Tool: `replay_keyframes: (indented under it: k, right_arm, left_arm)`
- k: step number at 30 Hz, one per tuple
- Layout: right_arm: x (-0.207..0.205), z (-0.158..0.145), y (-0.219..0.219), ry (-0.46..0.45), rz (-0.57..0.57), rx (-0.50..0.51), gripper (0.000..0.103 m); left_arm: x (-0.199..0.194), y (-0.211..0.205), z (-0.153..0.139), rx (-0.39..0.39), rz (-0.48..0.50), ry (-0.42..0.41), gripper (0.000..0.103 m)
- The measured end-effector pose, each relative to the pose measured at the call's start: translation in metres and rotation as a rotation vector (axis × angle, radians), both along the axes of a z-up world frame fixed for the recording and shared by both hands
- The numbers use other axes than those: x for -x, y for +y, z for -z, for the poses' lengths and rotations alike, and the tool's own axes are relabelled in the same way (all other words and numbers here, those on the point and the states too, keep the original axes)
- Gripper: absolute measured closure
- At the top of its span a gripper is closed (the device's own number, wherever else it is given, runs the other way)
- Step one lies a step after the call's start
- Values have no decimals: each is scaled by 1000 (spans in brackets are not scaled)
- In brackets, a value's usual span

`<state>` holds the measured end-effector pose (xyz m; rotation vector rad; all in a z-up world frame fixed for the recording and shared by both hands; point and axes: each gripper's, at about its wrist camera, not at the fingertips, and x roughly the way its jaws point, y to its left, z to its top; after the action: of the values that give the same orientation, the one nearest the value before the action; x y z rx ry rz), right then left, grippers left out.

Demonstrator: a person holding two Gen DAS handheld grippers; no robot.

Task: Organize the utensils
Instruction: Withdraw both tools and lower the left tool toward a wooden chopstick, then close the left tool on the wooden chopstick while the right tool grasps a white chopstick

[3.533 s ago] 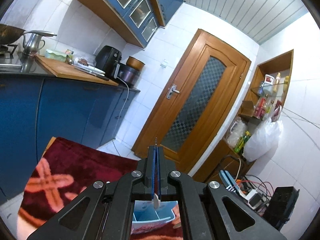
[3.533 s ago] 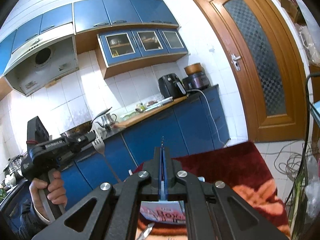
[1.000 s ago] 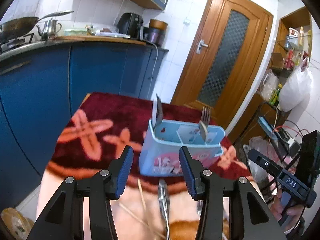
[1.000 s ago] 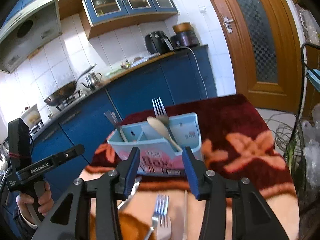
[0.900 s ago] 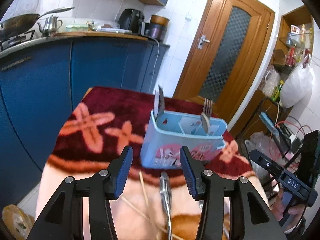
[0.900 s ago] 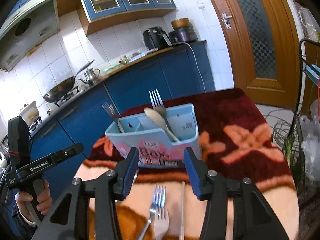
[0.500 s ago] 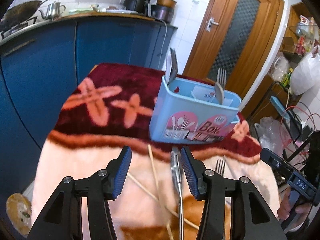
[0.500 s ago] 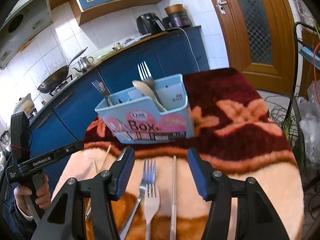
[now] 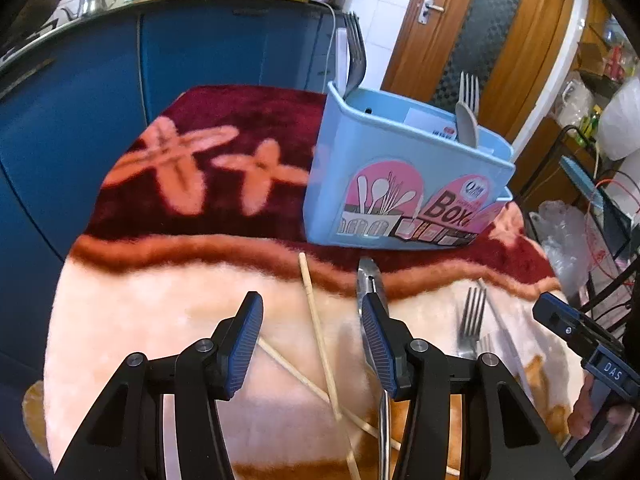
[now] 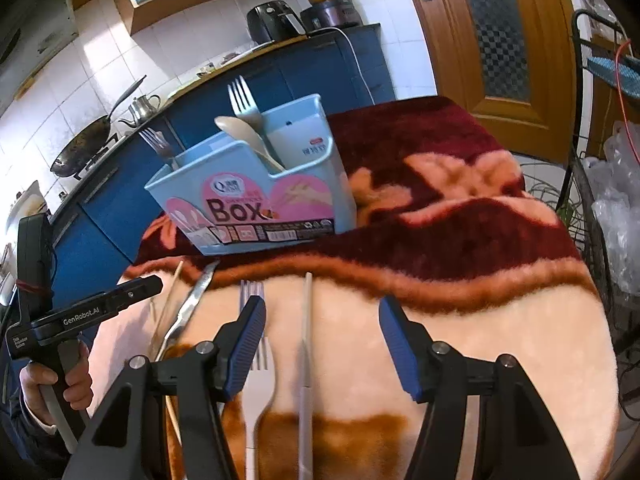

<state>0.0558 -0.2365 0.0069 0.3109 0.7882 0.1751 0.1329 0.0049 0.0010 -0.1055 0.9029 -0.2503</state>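
Left gripper (image 9: pixel 311 344) jaws half apart and gripping nothing, hanging over two crossed wooden chopsticks (image 9: pixel 320 334) and just beside a metal utensil handle (image 9: pixel 370 278) on the blanket-covered tabletop (image 9: pixel 132 320). Right gripper (image 10: pixel 322 344) jaws just opened wider, also empty, poised above a pale chopstick (image 10: pixel 306 344) and two forks (image 10: pixel 260 360). Beyond both, near the loose pieces, a light blue utensil box (image 10: pixel 256 200) upright on the dark red part, already holding forks and a spoon (image 10: pixel 244 136).
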Motion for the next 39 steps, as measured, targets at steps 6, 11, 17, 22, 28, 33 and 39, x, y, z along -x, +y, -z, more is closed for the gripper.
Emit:
replay_keyframes:
  k: [6, 11, 17, 22, 28, 33, 39]
  right_arm:
    - [-4, 9, -3, 21, 2, 11, 41]
    - [-4, 12, -2, 24, -6, 27, 40]
    - [-3, 14, -3, 18, -23, 28, 40]
    - [-3, 13, -1, 16, -35, 31, 40]
    - [0, 9, 3, 14, -49, 45, 40]
    - [-2, 5, 10, 19, -81, 62, 40]
    - [-12, 2, 27, 61, -145, 139, 69]
  left_arm:
    - [-9, -9, 6, -22, 33, 7, 51]
    - [-23, -16, 11, -47, 63, 54, 74]
    - [-38, -12, 22, -11, 73, 142, 85]
    - [-45, -13, 22, -39, 101, 169, 95]
    - [-37, -6, 10, 26, 112, 132, 99]
    - [-21, 0, -9, 72, 104, 52, 99]
    - [0, 1, -36, 76, 97, -101, 99]
